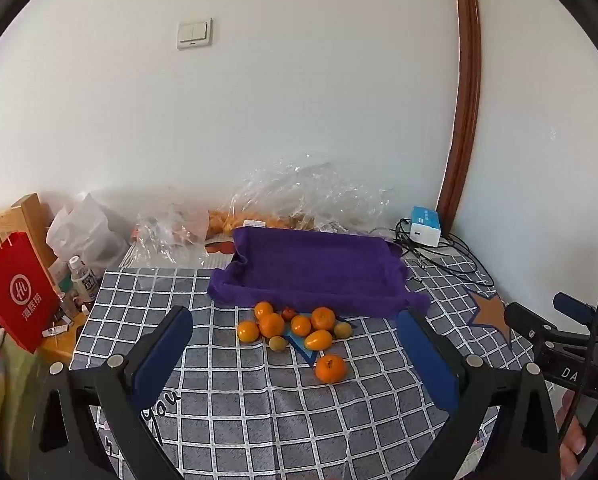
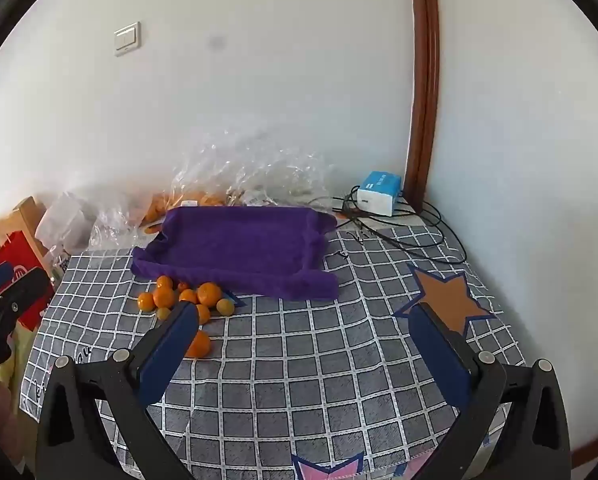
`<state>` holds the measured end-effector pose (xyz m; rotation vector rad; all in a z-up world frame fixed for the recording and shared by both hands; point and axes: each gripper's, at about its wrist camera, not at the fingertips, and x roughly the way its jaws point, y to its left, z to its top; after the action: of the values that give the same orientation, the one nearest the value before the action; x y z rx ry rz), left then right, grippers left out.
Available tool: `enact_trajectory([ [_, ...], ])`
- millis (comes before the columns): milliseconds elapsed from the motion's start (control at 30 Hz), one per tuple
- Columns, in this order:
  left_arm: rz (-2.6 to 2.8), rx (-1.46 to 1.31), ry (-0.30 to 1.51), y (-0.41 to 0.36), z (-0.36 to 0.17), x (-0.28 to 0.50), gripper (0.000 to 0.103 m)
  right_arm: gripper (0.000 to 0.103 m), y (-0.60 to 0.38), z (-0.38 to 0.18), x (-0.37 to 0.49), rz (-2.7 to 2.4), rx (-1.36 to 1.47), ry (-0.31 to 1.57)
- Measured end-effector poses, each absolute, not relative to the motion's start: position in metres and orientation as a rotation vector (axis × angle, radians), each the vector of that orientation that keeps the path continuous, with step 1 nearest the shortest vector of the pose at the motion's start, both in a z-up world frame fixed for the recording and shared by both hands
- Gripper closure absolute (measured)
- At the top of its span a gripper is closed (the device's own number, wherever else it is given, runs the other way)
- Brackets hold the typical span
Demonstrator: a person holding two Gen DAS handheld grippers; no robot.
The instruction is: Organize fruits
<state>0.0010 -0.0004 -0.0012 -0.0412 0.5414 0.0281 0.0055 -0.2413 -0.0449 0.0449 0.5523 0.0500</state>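
A cluster of small oranges (image 1: 271, 324), two greenish fruits (image 1: 278, 343) and one small red fruit (image 1: 288, 313) lies on the grey checked tablecloth (image 1: 235, 400), just in front of a purple cloth-lined tray (image 1: 315, 268). One orange (image 1: 330, 368) sits apart, nearer to me. My left gripper (image 1: 295, 344) is open, hovering above the cloth with the fruit between its fingers in view. My right gripper (image 2: 303, 332) is open and empty, to the right of the cluster (image 2: 209, 294); its left finger (image 2: 171, 344) hides part of the lone orange (image 2: 200, 345). The tray (image 2: 239, 252) is empty.
Clear plastic bags with more oranges (image 1: 259, 208) lie behind the tray against the wall. A white-blue box (image 1: 423, 226) with black cables sits at the back right. A red paper bag (image 1: 17, 292), bottles and a wooden chair stand left of the table.
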Motion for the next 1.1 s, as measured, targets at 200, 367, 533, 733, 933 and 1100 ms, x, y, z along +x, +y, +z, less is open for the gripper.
enact_trajectory([
  [200,0.008,-0.024,0.556,-0.008,0.004,0.004,0.0,0.0,-0.237,-0.04,0.001,0.032,0.026,0.544],
  [367,0.014,-0.045,0.552,-0.005,-0.005,0.003,0.0,0.0,-0.239,-0.041,0.004,0.037,0.05,0.567],
  [533,0.016,-0.063,0.559,0.001,-0.007,0.003,0.0,0.0,-0.241,-0.042,0.004,0.034,0.051,0.57],
  [733,0.022,-0.063,0.567,0.003,-0.008,0.004,0.0,0.0,-0.242,-0.043,0.004,0.035,0.058,0.574],
  [933,0.023,-0.063,0.567,0.003,-0.007,0.005,0.0,0.0,-0.241,-0.042,0.001,0.036,0.058,0.567],
  [1100,0.023,-0.06,0.564,0.002,-0.005,0.005,0.0,0.0,-0.239,-0.039,-0.001,0.039,0.05,0.562],
])
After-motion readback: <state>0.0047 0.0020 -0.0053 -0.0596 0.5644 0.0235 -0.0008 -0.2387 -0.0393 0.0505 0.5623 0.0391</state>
